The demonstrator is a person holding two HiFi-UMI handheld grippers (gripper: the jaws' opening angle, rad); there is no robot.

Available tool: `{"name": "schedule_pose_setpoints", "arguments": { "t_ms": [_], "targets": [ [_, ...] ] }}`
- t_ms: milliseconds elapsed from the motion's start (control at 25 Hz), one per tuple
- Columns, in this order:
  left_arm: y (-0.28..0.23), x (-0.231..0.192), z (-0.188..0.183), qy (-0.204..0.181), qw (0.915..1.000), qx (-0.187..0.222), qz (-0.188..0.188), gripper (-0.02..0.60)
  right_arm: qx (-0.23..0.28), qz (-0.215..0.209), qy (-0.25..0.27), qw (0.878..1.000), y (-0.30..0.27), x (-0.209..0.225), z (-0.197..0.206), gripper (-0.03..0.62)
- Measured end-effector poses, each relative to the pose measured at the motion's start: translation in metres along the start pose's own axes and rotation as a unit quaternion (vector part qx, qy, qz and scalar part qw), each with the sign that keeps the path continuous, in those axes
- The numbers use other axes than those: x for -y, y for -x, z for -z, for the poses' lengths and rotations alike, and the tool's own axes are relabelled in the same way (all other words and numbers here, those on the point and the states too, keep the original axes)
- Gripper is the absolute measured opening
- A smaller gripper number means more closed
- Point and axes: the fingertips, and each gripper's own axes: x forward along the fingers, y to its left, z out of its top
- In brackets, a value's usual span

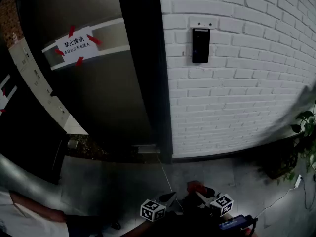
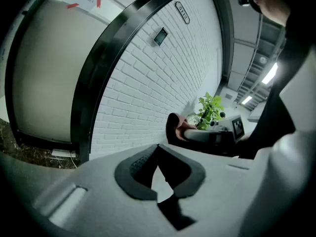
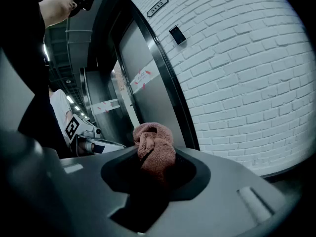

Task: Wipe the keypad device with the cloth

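Only R gripper view: cloth (image 3: 156,149) pinched in R tongs (image 3: 154,163) | L tongs (image 2: 158,148) closed

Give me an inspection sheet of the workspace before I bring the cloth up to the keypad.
Surface: white brick wall, bare around the device.
Job's things: keypad device mounted on the wall, nothing touching it; pink cloth bunched in the right gripper.
Clutter: nothing seen.
Grippers: left gripper shut, empty; right gripper shut on the cloth; both low, away from the device.
Cables: thin white cable on the floor by the door; another cable at the right.
Surroundings: dark door with a taped notice; leafy plant at the right.
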Motion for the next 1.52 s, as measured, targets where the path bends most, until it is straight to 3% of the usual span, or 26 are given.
{"name": "schedule_pose_setpoints", "arguments": {
  "t_ms": [640, 840, 1080, 1160, 1280, 1400, 1520],
  "targets": [
    [-0.130, -0.021, -0.125, -0.034, 0.9991, 0.017, -0.018, 0.005, 0.021, -0.063, -0.002, 0.998, -0.030, 0.123, -0.089, 0.135],
    [-0.138, -0.026, -0.139, -0.022, 0.9989, 0.019, -0.038, 0.005, 0.017, -0.087, 0.007, 0.996, -0.034, 0.157, -0.102, 0.135],
    [-0.149, -0.031, -0.146, -0.012, 0.9986, 0.036, -0.036, 0.005, -0.001, -0.065, 0.057, 0.996, -0.027, 0.227, -0.137, 0.135],
    [-0.144, -0.034, -0.147, -0.014, 0.9986, 0.040, -0.032, 0.005, 0.018, -0.062, 0.067, 0.996, -0.021, 0.239, -0.168, 0.135],
    [-0.135, -0.040, -0.148, -0.013, 0.9986, 0.045, -0.027, 0.005, 0.069, -0.073, 0.109, 0.989, -0.013, 0.241, -0.246, 0.135],
    [-0.132, -0.041, -0.152, -0.017, 0.9984, 0.052, -0.016, 0.005, 0.121, -0.091, 0.182, 0.972, -0.011, 0.218, -0.347, 0.135],
    [-0.129, -0.045, -0.154, -0.019, 0.9984, 0.050, -0.015, 0.005, 0.180, -0.087, 0.253, 0.947, -0.016, 0.170, -0.467, 0.135]
  ]
}}
